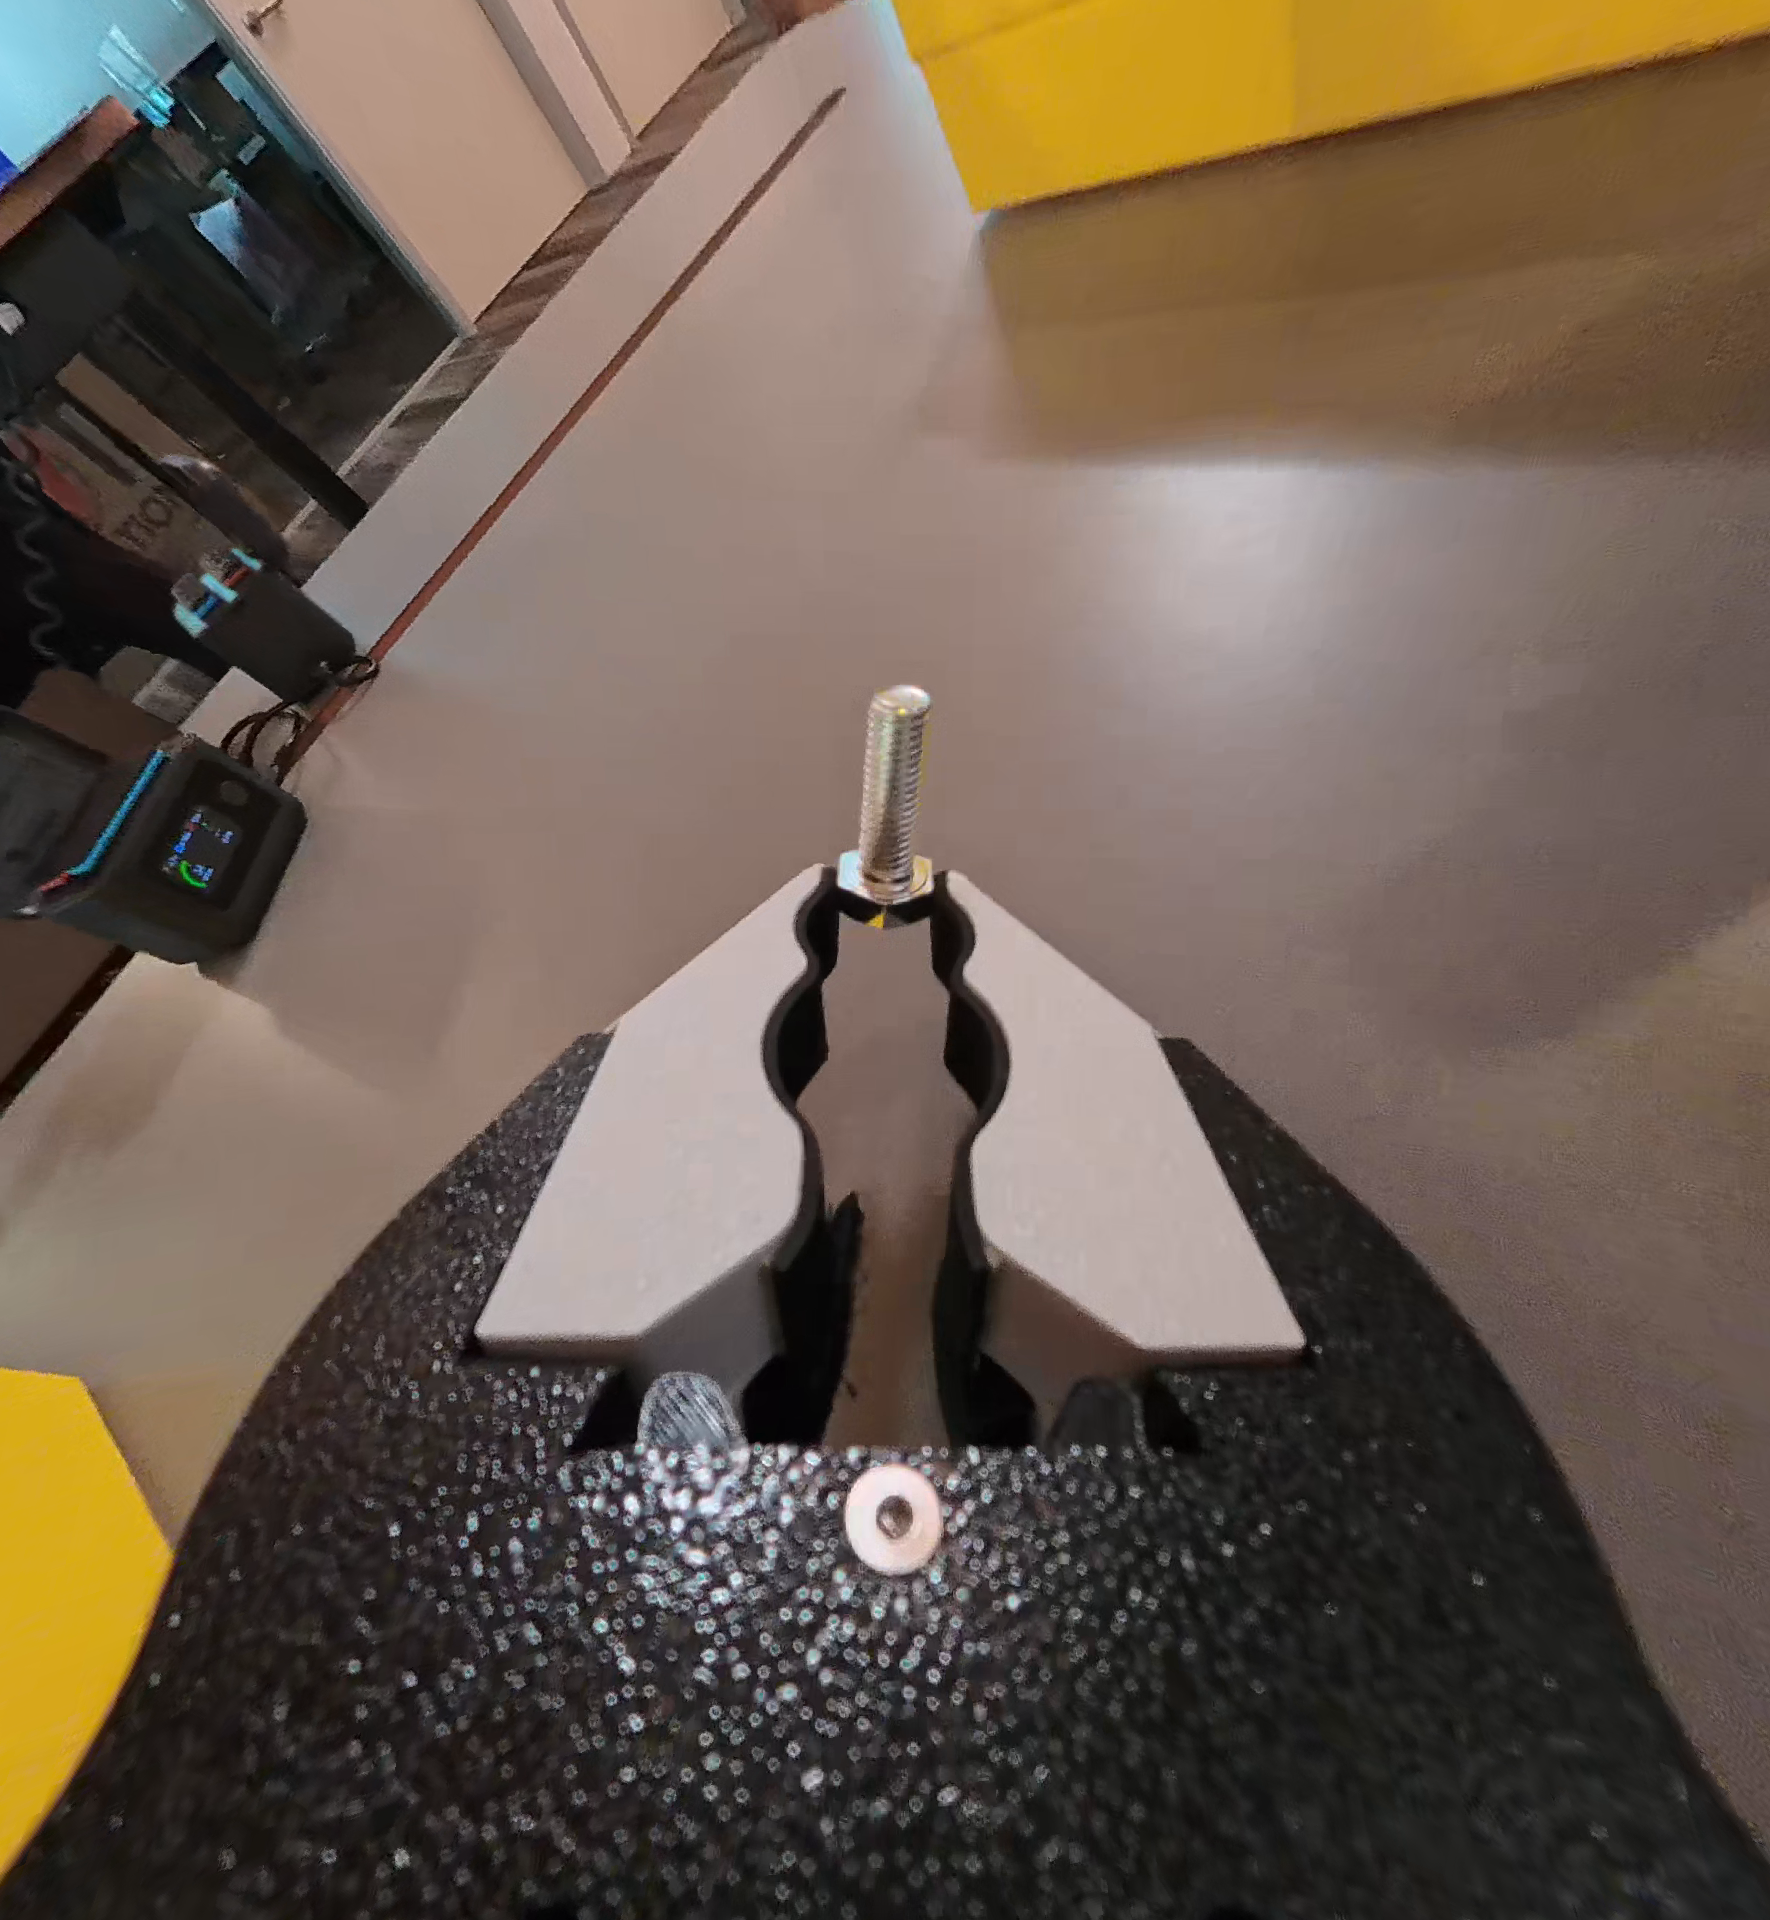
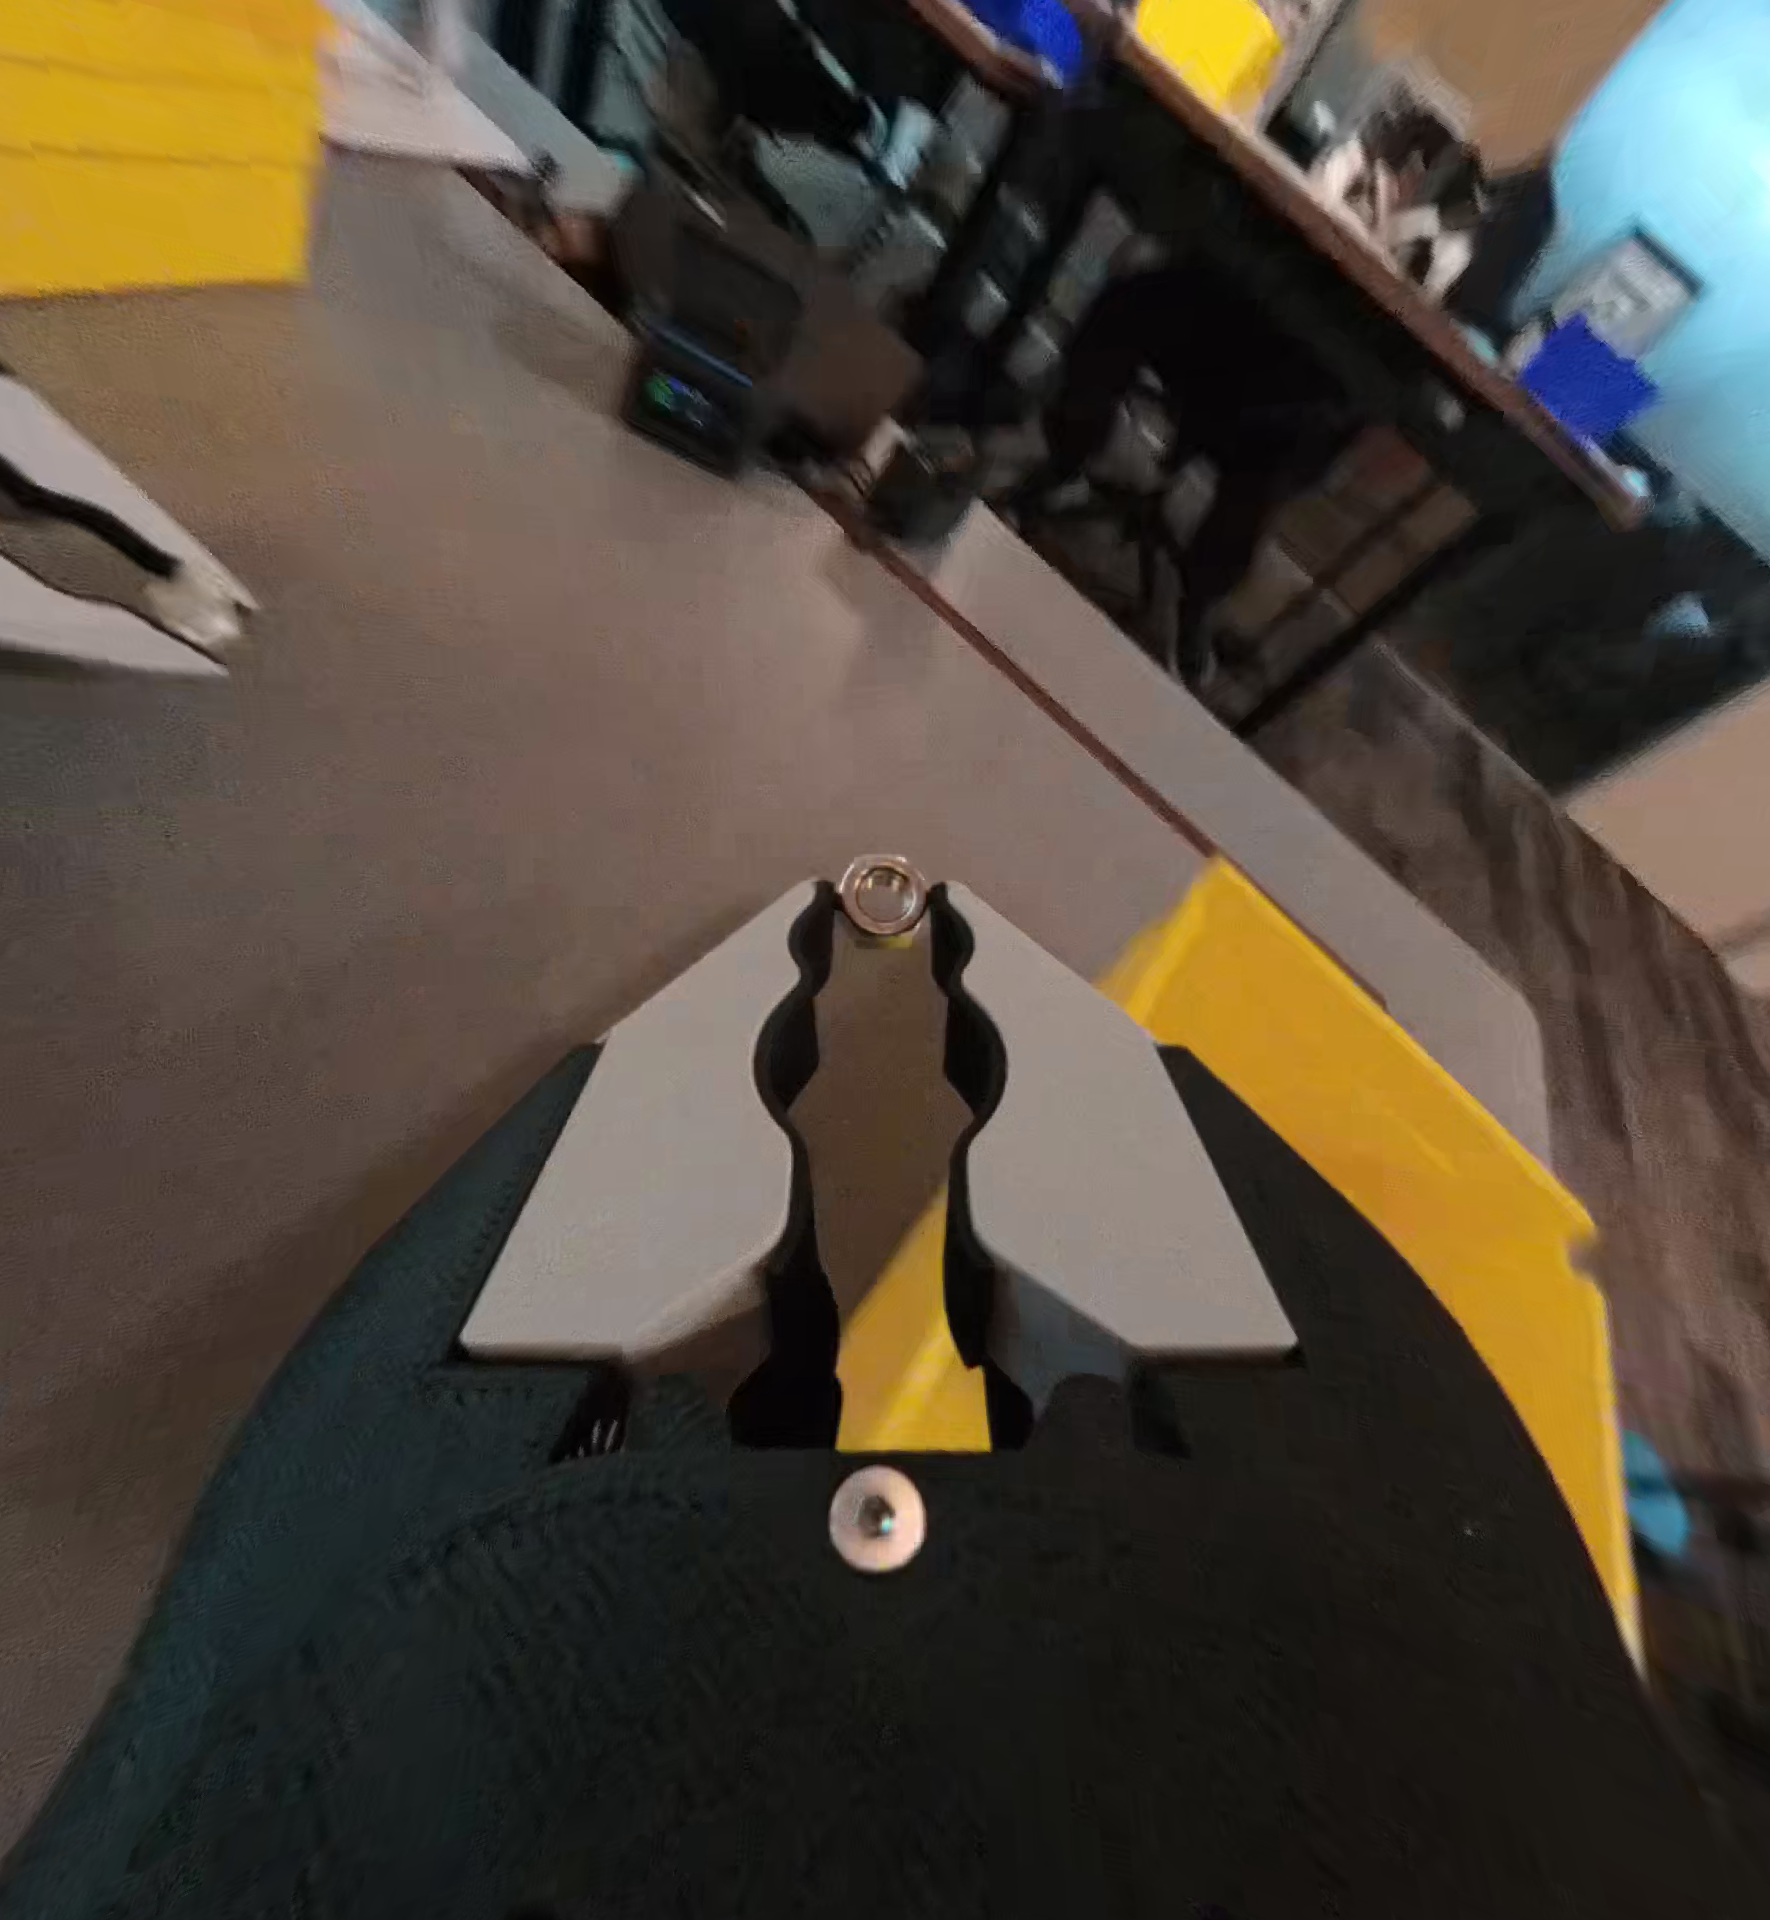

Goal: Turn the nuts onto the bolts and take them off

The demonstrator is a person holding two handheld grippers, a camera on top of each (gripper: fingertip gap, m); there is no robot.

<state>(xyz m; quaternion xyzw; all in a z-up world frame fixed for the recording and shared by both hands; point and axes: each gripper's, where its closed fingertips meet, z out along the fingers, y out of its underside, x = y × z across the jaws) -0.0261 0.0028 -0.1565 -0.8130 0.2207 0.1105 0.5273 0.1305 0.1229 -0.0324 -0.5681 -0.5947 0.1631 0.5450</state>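
My left gripper (image 1: 883,902) is shut on the hex head of a silver bolt (image 1: 891,781). The bolt's threaded shaft points forward and up past the fingertips, bare of any nut, above the grey table (image 1: 1276,727). My right gripper (image 2: 883,906) is shut on a small silver nut (image 2: 883,894), held at the fingertips with its hole facing the camera. The left gripper's grey fingers (image 2: 81,540) show at the left edge of the right wrist view, apart from the nut. The right wrist view is blurred.
Yellow bins stand at the table's far side (image 1: 1328,83), at the near left (image 1: 19,1558) and under my right gripper (image 2: 1328,1122). A dark device with a lit screen (image 1: 174,842) sits at the table's left edge. Shelves and clutter lie beyond the table (image 2: 1276,312). My right fingertips sit around 25 centimetres from my left ones.
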